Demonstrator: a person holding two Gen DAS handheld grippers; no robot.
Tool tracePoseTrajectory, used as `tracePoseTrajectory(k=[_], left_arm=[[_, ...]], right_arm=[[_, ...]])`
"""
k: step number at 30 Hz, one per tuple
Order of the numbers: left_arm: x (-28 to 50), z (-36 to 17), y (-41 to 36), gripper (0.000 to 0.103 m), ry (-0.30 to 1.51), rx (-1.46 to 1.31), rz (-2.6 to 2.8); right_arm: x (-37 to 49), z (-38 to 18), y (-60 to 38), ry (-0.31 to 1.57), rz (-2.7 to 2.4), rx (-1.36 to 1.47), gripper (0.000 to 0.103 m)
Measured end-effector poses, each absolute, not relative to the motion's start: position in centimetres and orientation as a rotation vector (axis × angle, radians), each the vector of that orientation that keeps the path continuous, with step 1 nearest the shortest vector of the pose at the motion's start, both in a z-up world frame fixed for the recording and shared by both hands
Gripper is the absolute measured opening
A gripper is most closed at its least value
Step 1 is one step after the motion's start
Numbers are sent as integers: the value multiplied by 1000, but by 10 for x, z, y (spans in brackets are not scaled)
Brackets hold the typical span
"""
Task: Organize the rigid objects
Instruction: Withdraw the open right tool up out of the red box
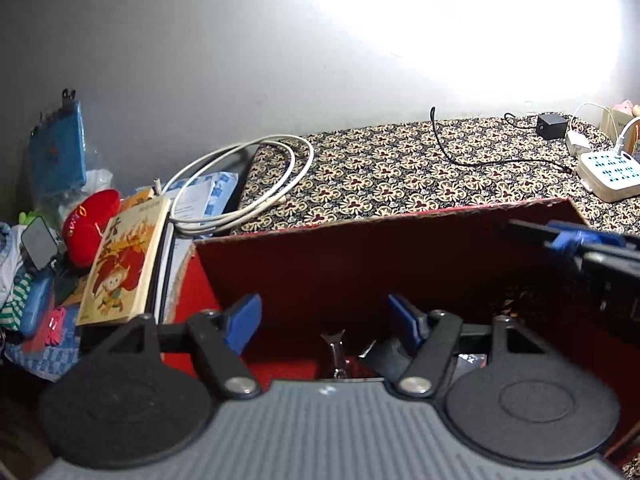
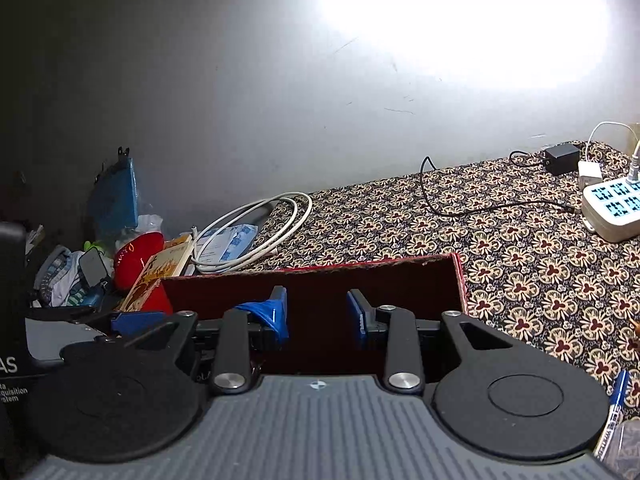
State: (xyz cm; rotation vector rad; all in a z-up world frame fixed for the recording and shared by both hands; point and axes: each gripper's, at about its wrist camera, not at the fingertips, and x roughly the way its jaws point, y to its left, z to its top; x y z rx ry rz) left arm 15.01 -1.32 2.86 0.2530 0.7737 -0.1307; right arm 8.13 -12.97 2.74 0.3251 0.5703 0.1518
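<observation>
My left gripper (image 1: 324, 322) hangs open over a red cardboard box (image 1: 380, 220), with its blue pads (image 1: 244, 320) wide apart and nothing between them. Below it, on the box floor, lies a small shiny metal piece (image 1: 334, 350); what it is I cannot tell. My right gripper (image 2: 318, 314) reaches over the near rim of the same red box (image 2: 360, 264), and its jaws stand a little apart on empty air. It also shows at the right edge of the left wrist view as the right gripper (image 1: 568, 240), inside the box's right end.
The box sits on a floral-patterned cloth (image 2: 500, 240). Behind it are a coiled white cable (image 1: 240, 184), a picture book (image 1: 128, 264), a red plush (image 1: 90, 224) and a clutter pile at the left. A white power strip (image 2: 612, 208) and a black adapter (image 2: 562, 158) lie far right, and a blue pen (image 2: 618, 396) near right.
</observation>
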Motion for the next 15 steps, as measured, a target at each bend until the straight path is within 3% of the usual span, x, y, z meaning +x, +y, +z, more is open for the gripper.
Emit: tracePoseTrajectory(k=[15], left_arm=[[88,59,15,72,777,186,-91]], right_arm=[[32,38,-119,609,301,399,16]])
